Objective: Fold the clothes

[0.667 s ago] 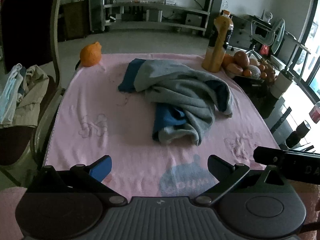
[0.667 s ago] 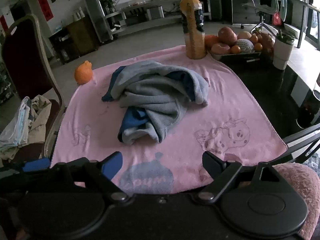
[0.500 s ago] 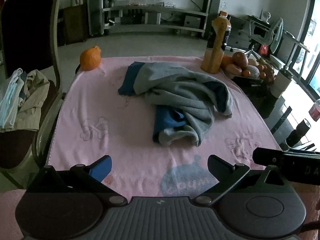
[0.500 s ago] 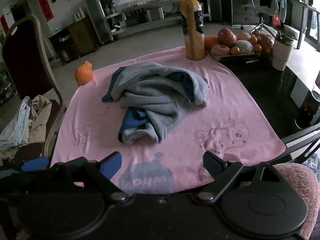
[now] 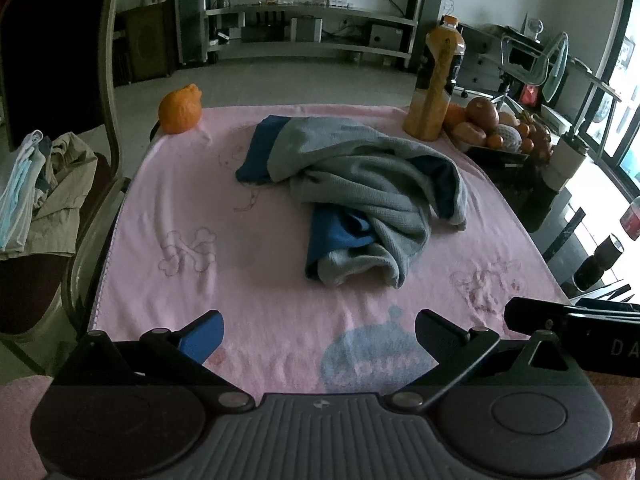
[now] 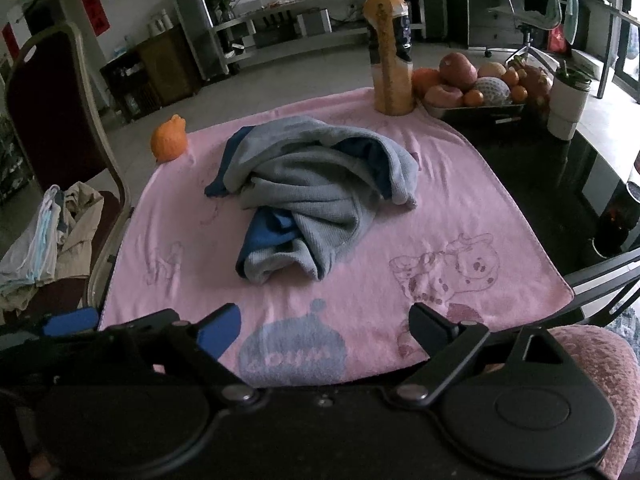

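A dark table (image 6: pixel 560 184) carries a pink towel (image 6: pixel 460 208), bottle (image 6: pixel 390 52) and fruit tray (image 6: pixel 476 110).

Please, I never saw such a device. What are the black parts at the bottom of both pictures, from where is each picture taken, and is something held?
No robot: a person holds a two-finger tool in each hand, each with a camera looking forward. One picture comes from the left gripper, the other from the right gripper. Both are open and hold nothing. A crumpled grey-and-blue garment lies on the pink towel, with an orange fruit, a juice bottle and a fruit tray behind.
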